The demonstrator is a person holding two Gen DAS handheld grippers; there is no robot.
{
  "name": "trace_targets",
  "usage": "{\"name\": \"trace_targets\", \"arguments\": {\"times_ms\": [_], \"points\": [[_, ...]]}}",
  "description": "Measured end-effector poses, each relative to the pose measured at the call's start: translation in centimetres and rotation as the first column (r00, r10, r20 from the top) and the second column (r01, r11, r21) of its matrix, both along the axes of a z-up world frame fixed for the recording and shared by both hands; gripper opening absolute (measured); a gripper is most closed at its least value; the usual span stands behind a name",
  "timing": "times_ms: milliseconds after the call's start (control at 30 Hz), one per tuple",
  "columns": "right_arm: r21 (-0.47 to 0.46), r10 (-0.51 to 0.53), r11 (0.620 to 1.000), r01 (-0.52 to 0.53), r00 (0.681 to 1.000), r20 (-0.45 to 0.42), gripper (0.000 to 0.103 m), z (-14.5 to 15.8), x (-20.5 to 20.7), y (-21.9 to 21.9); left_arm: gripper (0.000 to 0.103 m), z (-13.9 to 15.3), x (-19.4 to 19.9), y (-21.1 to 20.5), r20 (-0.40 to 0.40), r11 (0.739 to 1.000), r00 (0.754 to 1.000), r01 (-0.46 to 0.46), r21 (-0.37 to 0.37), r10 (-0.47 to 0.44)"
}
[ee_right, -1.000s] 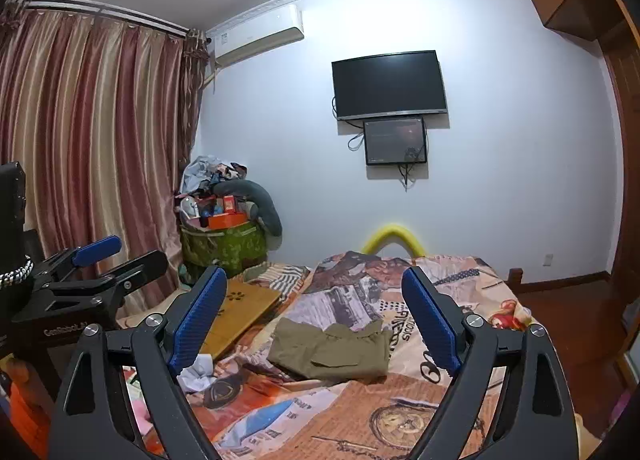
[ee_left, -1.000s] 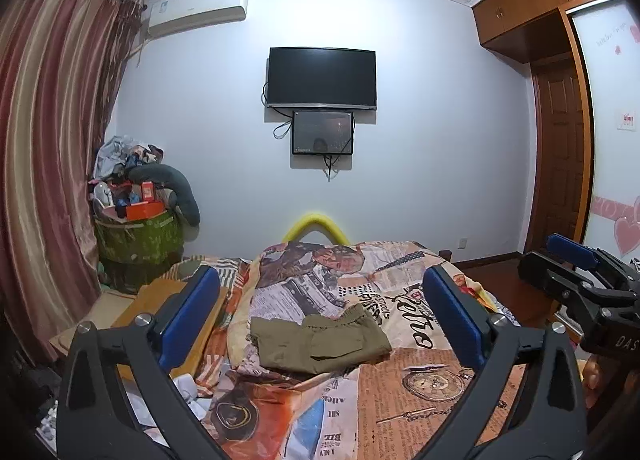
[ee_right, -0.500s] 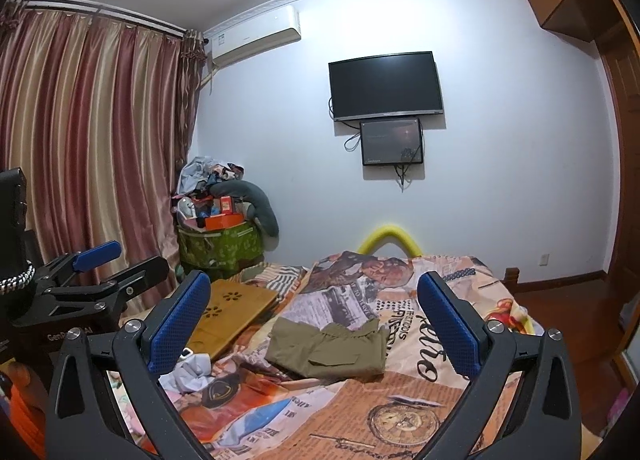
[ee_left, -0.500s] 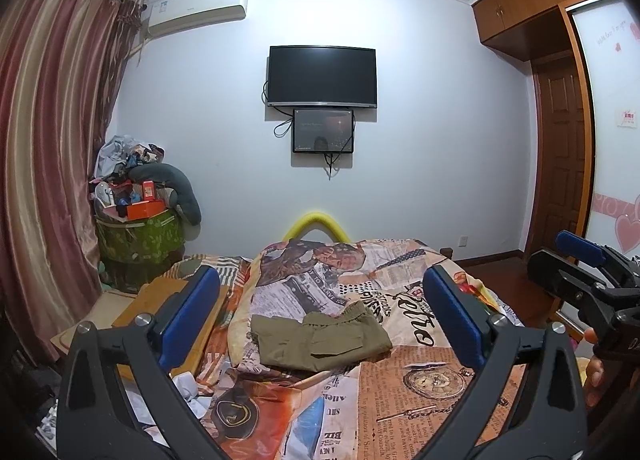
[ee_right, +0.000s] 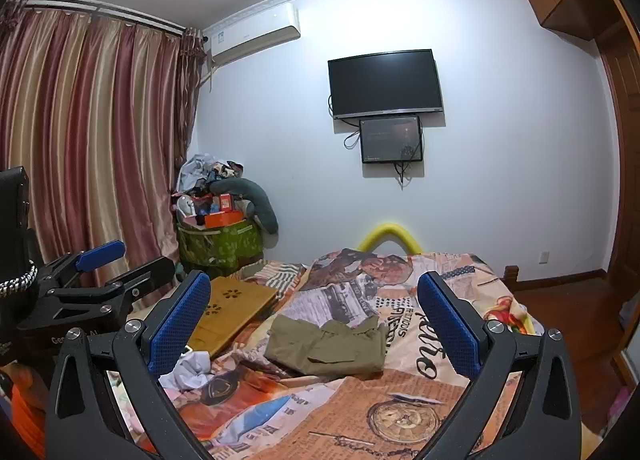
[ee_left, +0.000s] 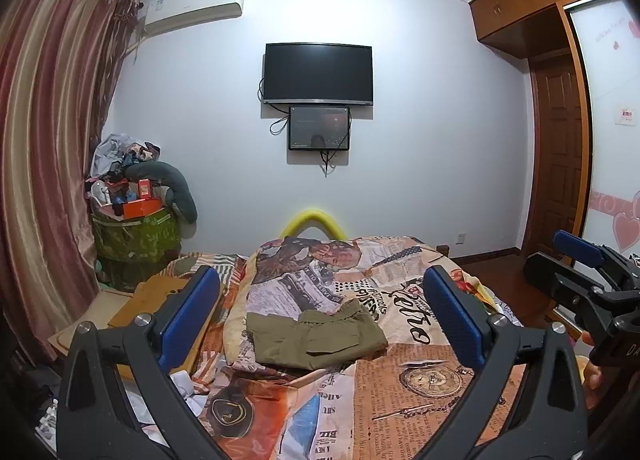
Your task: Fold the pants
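Pants point(ee_left: 316, 338) olive, folded compact on bedspread point(ee_left: 400, 392); both hand-held grippers agape, empty

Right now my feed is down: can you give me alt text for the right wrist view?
Olive pants lie folded on the bed's newspaper-print cover, untouched, framed between the open blue pads of the right tool. The left tool shows at the left edge, with a wall TV beyond.

Olive-green pants point(ee_left: 316, 336) are seen folded into a compact rectangle, laid flat on the printed bedspread point(ee_left: 400, 400) mid-bed, with the waistband bunched upward.
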State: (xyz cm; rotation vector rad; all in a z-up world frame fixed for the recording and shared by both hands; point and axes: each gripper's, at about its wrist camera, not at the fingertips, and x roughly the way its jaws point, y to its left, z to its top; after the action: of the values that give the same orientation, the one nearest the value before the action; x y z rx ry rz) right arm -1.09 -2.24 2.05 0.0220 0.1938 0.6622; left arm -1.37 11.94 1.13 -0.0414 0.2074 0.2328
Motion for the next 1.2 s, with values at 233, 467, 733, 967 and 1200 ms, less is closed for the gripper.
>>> {"name": "trace_targets", "arguments": {"times_ms": [233,467,733,967,1200], "points": [[-0.001,-0.001,1.000,0.001,1.000,-0.002,0.103,-0.13,0.01,-0.16,0.103,-0.19,0.04,0.27,-0.006,1.000,1.000,0.003,-0.005,-0.003],[-0.003,-0.001,1.000,0.001,1.000,0.000,0.103,-0.14,0.03,-0.21,0.103,-0.29,0.17,0.29,-0.010,1.000,1.000,0.007,-0.002,-0.007],[-0.005,-0.001,1.000,0.001,1.000,-0.001,0.103,-0.21,0.02,-0.25,0.103,-0.47,0.37,0.40,-0.013,1.000,1.000,0.017,-0.009,-0.017],[-0.003,-0.001,1.000,0.001,1.000,-0.001,0.103,-0.17,0.04,-0.24,0.103,-0.48,0.26,0.46,-0.012,1.000,1.000,0.021,-0.009,-0.021],[-0.001,-0.002,1.000,0.002,1.000,-0.002,0.103,-0.24,-0.02,-0.40,0.103,-0.44,0.28,0.49,-0.013,1.000,1.000,0.026,-0.007,-0.026]]}}
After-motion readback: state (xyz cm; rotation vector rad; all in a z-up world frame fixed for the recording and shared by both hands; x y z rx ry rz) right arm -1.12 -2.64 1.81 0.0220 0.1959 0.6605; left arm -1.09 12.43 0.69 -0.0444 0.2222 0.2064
